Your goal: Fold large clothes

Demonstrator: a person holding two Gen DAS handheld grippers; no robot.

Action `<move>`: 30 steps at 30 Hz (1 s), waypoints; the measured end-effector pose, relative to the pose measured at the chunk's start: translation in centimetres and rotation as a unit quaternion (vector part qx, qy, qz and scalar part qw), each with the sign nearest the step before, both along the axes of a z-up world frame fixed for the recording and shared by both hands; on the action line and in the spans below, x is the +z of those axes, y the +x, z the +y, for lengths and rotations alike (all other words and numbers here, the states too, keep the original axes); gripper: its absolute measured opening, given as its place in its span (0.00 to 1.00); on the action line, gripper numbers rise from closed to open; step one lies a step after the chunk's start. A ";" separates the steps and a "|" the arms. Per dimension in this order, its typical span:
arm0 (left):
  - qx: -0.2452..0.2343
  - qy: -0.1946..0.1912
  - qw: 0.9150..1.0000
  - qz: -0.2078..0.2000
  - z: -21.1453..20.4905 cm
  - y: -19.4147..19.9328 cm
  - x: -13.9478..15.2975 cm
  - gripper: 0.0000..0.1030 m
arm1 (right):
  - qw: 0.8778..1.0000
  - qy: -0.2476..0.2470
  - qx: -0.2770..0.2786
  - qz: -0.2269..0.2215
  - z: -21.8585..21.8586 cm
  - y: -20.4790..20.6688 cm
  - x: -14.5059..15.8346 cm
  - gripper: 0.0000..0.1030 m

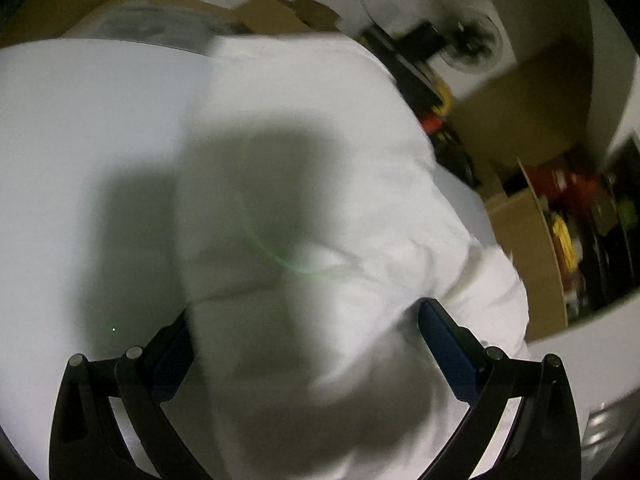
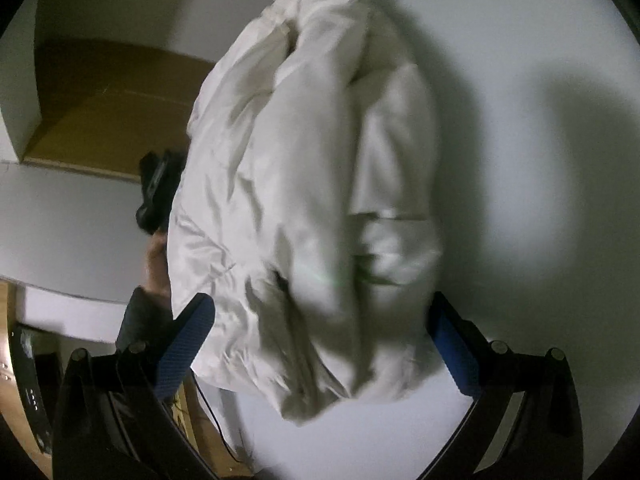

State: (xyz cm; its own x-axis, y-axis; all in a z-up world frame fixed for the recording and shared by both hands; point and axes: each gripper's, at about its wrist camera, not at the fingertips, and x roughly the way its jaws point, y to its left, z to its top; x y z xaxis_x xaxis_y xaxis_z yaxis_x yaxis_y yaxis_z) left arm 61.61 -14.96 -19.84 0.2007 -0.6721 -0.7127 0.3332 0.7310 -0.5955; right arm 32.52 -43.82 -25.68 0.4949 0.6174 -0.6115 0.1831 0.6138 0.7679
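Note:
A large white garment [image 1: 320,140] lies spread over a white table [image 1: 80,120] in the left wrist view, blurred and partly in shadow. My left gripper [image 1: 306,310] hovers over its near part, open wide, fingers either side of the cloth. In the right wrist view the garment [image 2: 304,184] is a bunched, partly folded heap on the table [image 2: 520,160]. My right gripper [image 2: 320,300] is open, its blue pads [image 2: 188,340] flanking the heap's near end. Behind the heap's left edge the other gripper [image 2: 156,188] shows, held by a hand [image 2: 156,260] in a dark sleeve.
Cardboard boxes [image 1: 528,112] and shelves of coloured clutter [image 1: 580,208] stand beyond the table's right edge, with a fan [image 1: 472,44] behind. A big cardboard box [image 2: 100,112] sits to the left in the right wrist view, and a dark device [image 2: 28,380] lies low on the left.

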 end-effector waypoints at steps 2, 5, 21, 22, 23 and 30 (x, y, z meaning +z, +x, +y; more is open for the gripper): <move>-0.008 0.018 1.000 -0.004 -0.8 -0.2 0.1 1.00 | 1.000 -0.012 0.001 -0.003 0.5 0.7 0.2 1.00; 0.001 0.027 1.000 0.008 -1.0 -0.2 0.1 0.99 | 1.000 -0.018 -0.004 -0.005 1.0 1.0 0.5 1.00; 0.003 0.092 0.993 -0.068 -1.4 -4.1 6.7 0.29 | 0.998 -0.045 -0.039 -0.026 2.6 -0.9 1.8 0.27; 0.003 0.098 0.992 -0.077 -1.1 -4.6 7.4 0.28 | 0.998 -0.043 -0.035 -0.030 3.0 -1.1 2.3 0.26; 0.001 0.103 0.991 -0.086 -0.7 -5.2 8.1 0.28 | 0.998 -0.041 -0.029 -0.037 3.4 -1.4 2.9 0.25; 0.011 0.102 0.989 -0.103 4.2 -8.8 13.9 0.28 | 0.994 -0.063 0.013 -0.092 8.2 -3.8 8.5 0.25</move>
